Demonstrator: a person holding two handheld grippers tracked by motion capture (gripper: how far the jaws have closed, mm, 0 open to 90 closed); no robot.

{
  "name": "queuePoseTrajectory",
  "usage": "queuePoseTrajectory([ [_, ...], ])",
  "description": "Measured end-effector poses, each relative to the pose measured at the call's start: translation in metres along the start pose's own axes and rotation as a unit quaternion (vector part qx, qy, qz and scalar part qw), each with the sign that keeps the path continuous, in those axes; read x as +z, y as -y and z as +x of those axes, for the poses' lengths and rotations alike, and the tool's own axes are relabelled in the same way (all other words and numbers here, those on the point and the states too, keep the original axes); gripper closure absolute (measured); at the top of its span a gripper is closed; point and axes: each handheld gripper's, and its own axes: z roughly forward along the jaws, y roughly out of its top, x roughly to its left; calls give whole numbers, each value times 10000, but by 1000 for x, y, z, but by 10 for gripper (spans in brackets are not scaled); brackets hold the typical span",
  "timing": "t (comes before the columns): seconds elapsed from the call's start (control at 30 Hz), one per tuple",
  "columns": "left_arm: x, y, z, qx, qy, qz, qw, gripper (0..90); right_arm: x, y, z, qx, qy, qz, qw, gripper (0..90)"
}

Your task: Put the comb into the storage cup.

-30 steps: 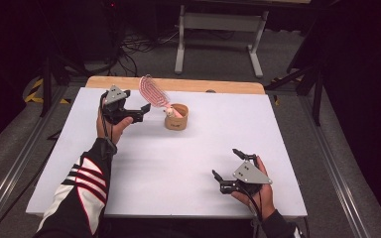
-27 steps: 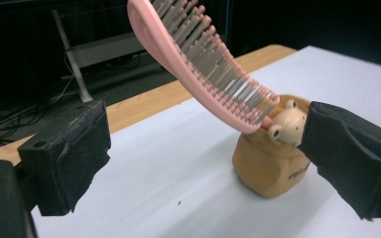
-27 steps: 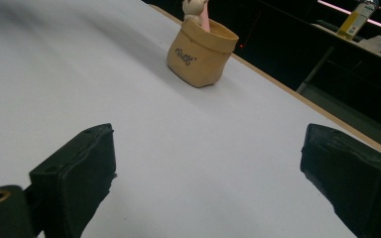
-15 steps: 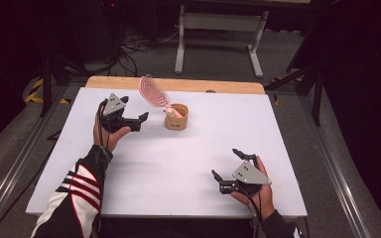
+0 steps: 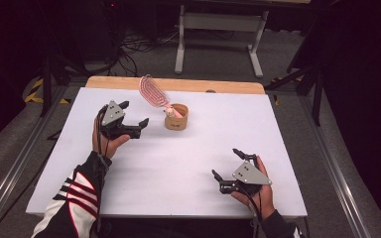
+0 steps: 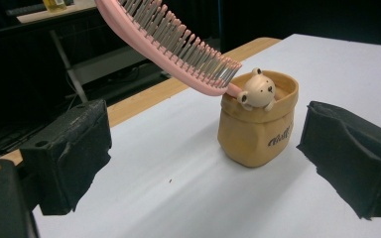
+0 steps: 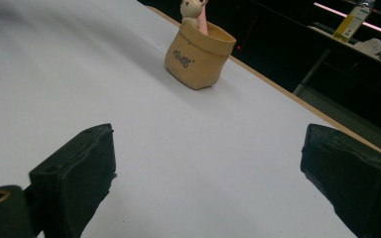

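Your left gripper (image 5: 131, 120) sits at about 10 o'clock on the white table (image 5: 188, 168), jaws spread wide, nothing between them. The tan cup (image 5: 176, 119) stands just beyond it toward 3 o'clock, apart from the jaws, with bare tabletop between. From the left gripper view the cup (image 6: 258, 131) lies ahead and right of centre, a small bear figure (image 6: 256, 91) on its rim. The pink hairbrush (image 5: 155, 92) stands handle-down in the cup, head tilted up toward 11 o'clock, overhanging the wooden strip (image 5: 218, 85) along the far edge; its bristles (image 6: 183, 37) hang above the left jaw's side. Your right gripper (image 5: 227, 162) rests at about 5 o'clock, close to the near edge, jaws released and empty, well apart from the cup (image 7: 198, 49). Open white surface runs between both grippers. A metal stand (image 5: 218, 29) sits on the floor past the far edge.
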Motion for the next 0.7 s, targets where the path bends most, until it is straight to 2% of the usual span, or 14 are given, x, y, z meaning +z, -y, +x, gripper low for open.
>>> queuePoseTrajectory([
  [0.3,-5,3,-6,16,110,-16,9999,65,-2,-1,-1,51,37,-81,9999,68],
  [0.7,-11,7,-11,53,137,2,9999,64,-5,-3,-3,40,69,-140,9999,61],
])
